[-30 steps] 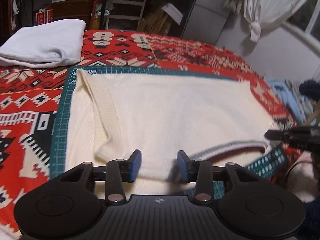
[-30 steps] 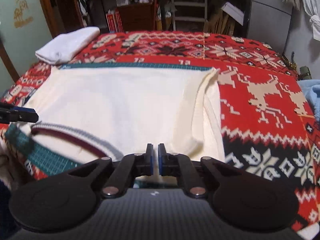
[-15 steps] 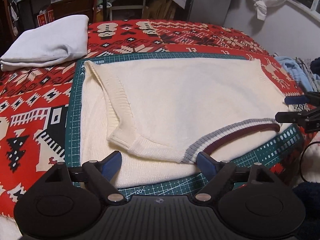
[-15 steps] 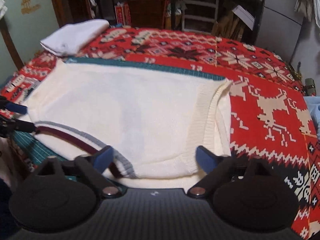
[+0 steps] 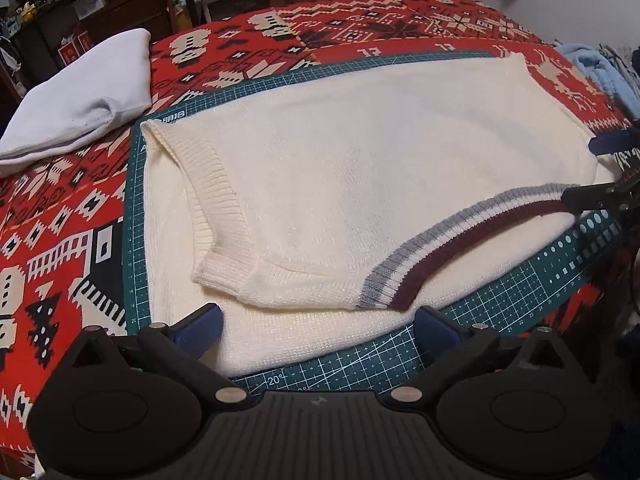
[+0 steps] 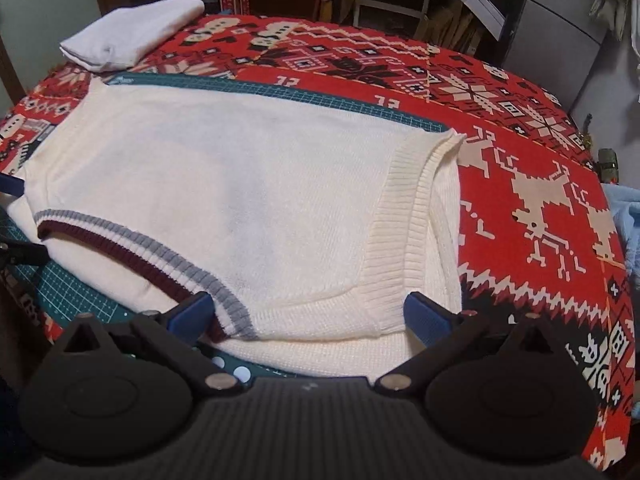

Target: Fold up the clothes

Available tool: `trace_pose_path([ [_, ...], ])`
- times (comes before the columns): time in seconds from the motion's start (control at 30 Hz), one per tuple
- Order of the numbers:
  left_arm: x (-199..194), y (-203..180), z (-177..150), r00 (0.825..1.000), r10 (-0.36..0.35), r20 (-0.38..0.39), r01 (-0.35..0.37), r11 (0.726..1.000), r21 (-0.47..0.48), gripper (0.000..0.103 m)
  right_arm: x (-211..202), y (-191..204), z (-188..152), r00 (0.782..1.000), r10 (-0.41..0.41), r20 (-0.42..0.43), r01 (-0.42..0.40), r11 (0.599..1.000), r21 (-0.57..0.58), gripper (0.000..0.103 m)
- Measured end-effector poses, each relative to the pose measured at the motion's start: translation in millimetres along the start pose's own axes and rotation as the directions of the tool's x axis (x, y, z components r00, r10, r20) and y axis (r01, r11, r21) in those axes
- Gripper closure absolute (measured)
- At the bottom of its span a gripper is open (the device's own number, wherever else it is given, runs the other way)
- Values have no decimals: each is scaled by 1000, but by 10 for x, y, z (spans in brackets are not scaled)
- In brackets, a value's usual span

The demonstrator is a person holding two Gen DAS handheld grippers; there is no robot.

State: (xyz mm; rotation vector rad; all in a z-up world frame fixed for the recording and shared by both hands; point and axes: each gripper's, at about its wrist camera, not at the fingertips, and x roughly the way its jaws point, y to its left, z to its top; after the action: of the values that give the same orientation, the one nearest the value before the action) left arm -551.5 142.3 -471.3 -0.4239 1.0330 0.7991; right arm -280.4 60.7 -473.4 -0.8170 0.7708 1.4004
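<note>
Cream knit vest [image 5: 360, 168] lies flat on green cutting mat [image 5: 520, 300], mat on red patterned bed cover [image 5: 60, 240]. One fold looks done: top layer laid over lower layer, striped V-neck trim [image 5: 460, 232] and ribbed armhole [image 5: 216, 200] on top, edges roughly aligned. Left tongs [image 5: 316, 322] spread wide, empty, at near hem. Right tongs [image 6: 308, 316] likewise wide apart, holding nothing. White folded garment [image 5: 80, 100] sits aside, apparently finished. Remaining, by my judgement: at least one more fold to compact vest, then stack.
</note>
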Motion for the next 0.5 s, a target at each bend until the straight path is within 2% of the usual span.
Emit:
trace_pose_path([
  [0.17,4,0,14,1000,-3,-6,3,1000,-1,0,47,-29,90,998,20,-53,-21,1000,-3,0],
  [0.27,0,-4,4,1000,-1,0,1,1000,-8,0,61,-42,88,999,37,-40,-37,999,-24,0],
  [0.5,-8,-11,-2,1000,2,8,-2,1000,-14,0,24,-30,11,1000,18,10,-18,1000,-4,0],
])
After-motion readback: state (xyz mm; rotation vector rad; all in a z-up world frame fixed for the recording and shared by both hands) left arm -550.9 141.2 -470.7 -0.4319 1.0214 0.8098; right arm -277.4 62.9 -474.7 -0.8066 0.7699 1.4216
